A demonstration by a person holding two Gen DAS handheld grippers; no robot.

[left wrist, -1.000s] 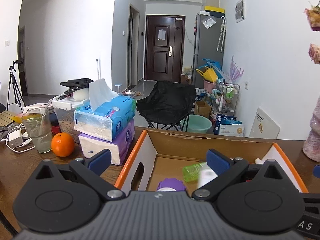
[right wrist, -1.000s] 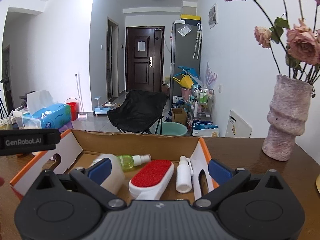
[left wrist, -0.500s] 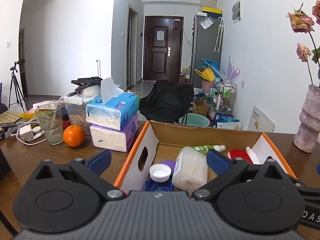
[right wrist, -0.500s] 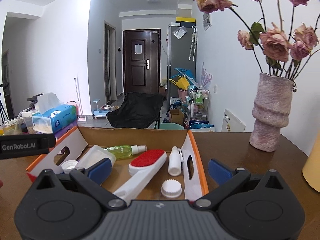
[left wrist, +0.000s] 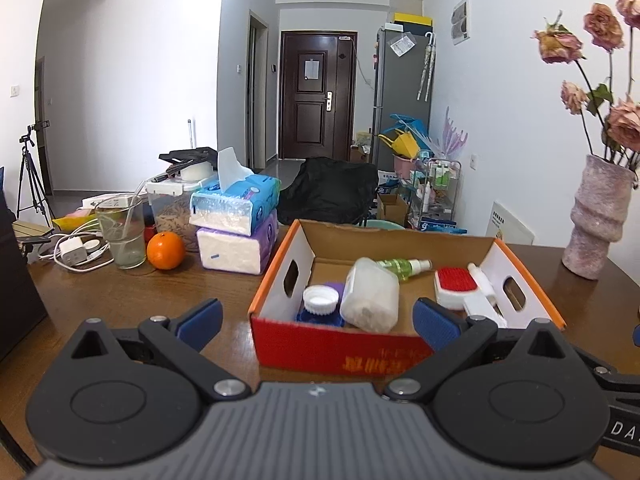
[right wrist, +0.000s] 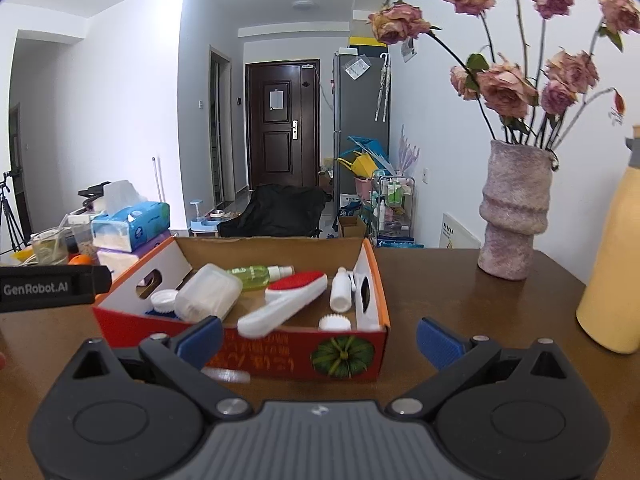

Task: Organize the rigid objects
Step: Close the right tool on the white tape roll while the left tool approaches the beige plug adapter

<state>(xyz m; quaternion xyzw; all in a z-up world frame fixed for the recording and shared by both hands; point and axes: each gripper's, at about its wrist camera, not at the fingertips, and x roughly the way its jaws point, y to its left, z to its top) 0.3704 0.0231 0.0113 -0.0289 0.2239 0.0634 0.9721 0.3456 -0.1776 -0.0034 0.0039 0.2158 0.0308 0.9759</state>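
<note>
Both grippers hang empty with fingers spread wide: the left gripper (left wrist: 316, 316) and the right gripper (right wrist: 318, 336), each just short of the cardboard box (right wrist: 256, 354) on the brown bench (right wrist: 460, 296). Inside the box lie a white-capped blue jar (left wrist: 320, 304), a frosted plastic container (left wrist: 370, 294), a red-faced lint brush (right wrist: 288, 298), a small white bottle (right wrist: 340, 288) and, farther back, a green spray bottle (right wrist: 256, 274). Beyond, near the bench's far edge, stand stacked tissue packs (left wrist: 236, 224), an orange (left wrist: 165, 250) and a vase (right wrist: 514, 212).
</note>
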